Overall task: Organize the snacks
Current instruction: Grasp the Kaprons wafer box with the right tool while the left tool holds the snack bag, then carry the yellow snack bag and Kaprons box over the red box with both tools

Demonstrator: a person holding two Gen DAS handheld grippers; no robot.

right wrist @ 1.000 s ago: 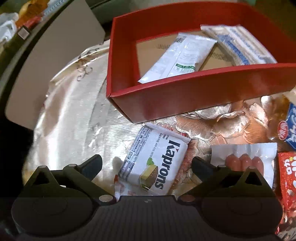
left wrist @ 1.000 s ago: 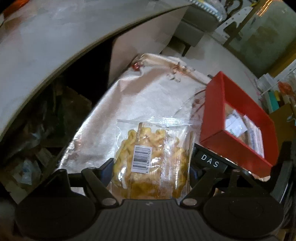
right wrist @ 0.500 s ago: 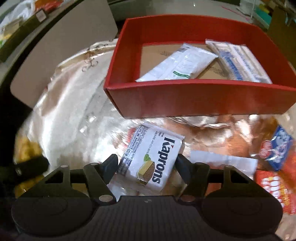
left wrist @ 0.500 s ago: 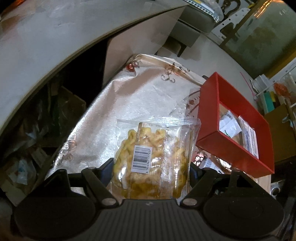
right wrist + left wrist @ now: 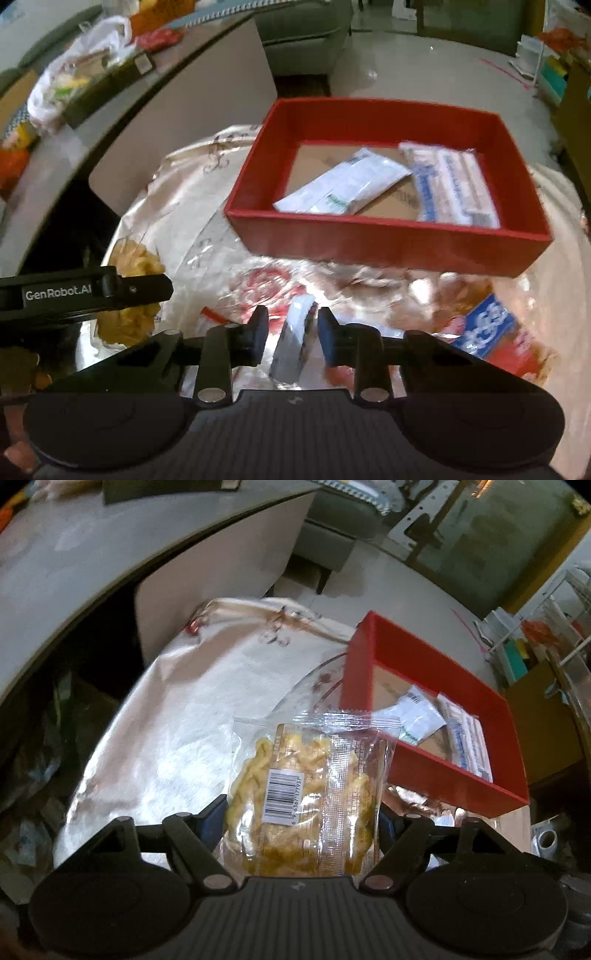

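Two packets, one white [image 5: 341, 184] and one blue-printed [image 5: 452, 184], lie in the red box [image 5: 388, 243] on the shiny cloth [image 5: 173, 716]. The left gripper [image 5: 303, 812] pinches one clear bag of yellow twists [image 5: 306, 794]. The right gripper [image 5: 291, 334] is clamped on one wafer pack [image 5: 293, 343], turned edge-on, above the cloth.

Dim indoor light with a greenish cast; glare whitens the shiny tablecloth [image 5: 177, 738] near its left edge. Both views bend strongly toward dark corners. Motion blur smears the red box [image 5: 388, 243] and the wrappers in front of it.
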